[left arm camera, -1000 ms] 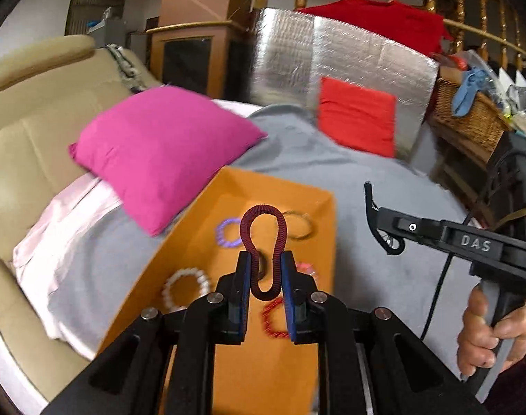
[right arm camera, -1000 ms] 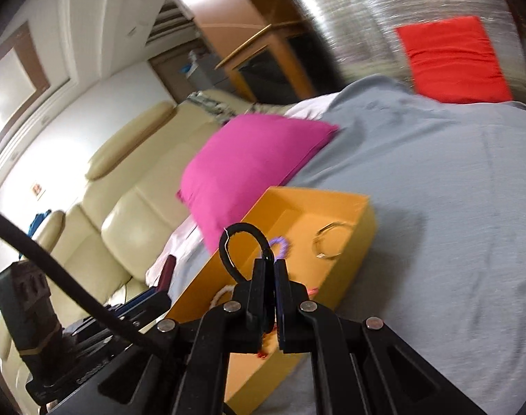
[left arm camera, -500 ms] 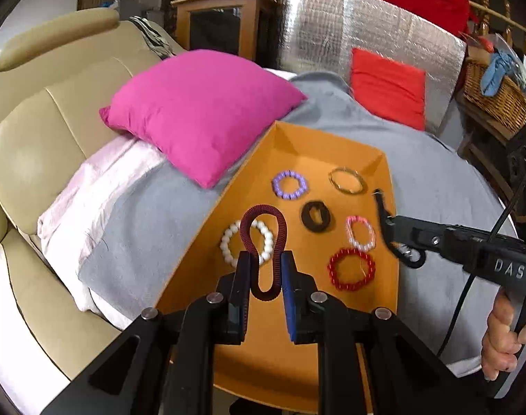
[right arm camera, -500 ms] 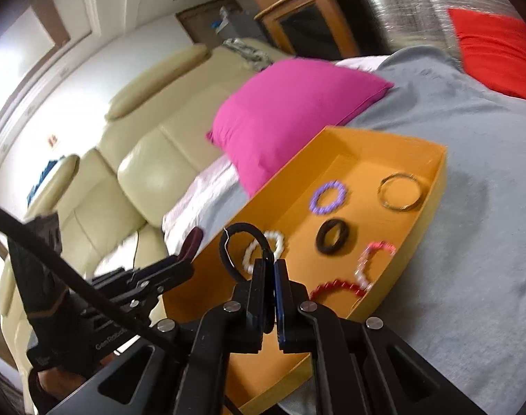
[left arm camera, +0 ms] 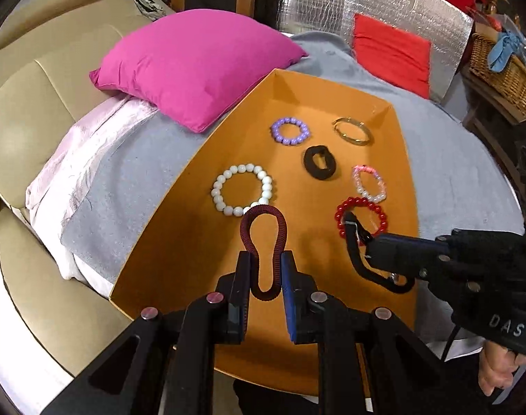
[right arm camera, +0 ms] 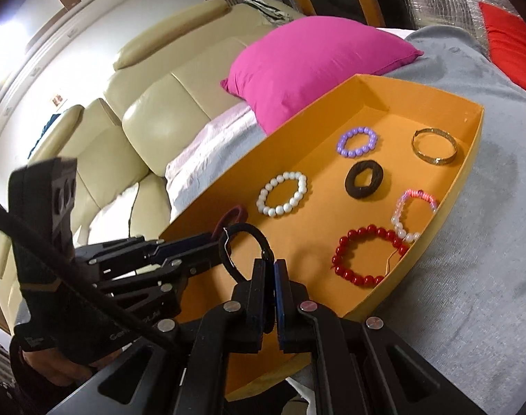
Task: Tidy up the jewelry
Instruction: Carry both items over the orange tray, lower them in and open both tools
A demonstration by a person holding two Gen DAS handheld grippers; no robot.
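An orange tray [left arm camera: 194, 263] lies on a grey blanket. In it are a white pearl bracelet [left arm camera: 217, 192], a purple bead bracelet [left arm camera: 276, 128], a gold bangle [left arm camera: 354, 141], a black scrunchie [left arm camera: 309, 164], a pink-and-white bracelet [left arm camera: 356, 180] and a red bead bracelet [left arm camera: 361, 201]. My left gripper [left arm camera: 265, 263] is shut on a maroon coiled hair band [left arm camera: 263, 209], just above the tray's near floor. My right gripper [right arm camera: 269, 266] is shut on a thin black hair tie [right arm camera: 244, 225], beside the red bracelet [right arm camera: 366, 231].
A magenta pillow [left arm camera: 194, 65] leans against the tray's left wall. The grey blanket [left arm camera: 449, 159] covers a cream leather sofa [right arm camera: 149, 117]. A red cushion [left arm camera: 391, 52] and a silver foil panel [left arm camera: 332, 3] stand behind. A wicker basket [left arm camera: 505, 76] sits at far right.
Both grippers have come down and tipped toward the tray, which now fills the views. The right gripper has moved in over the tray's near right part. Both grips are unchanged.
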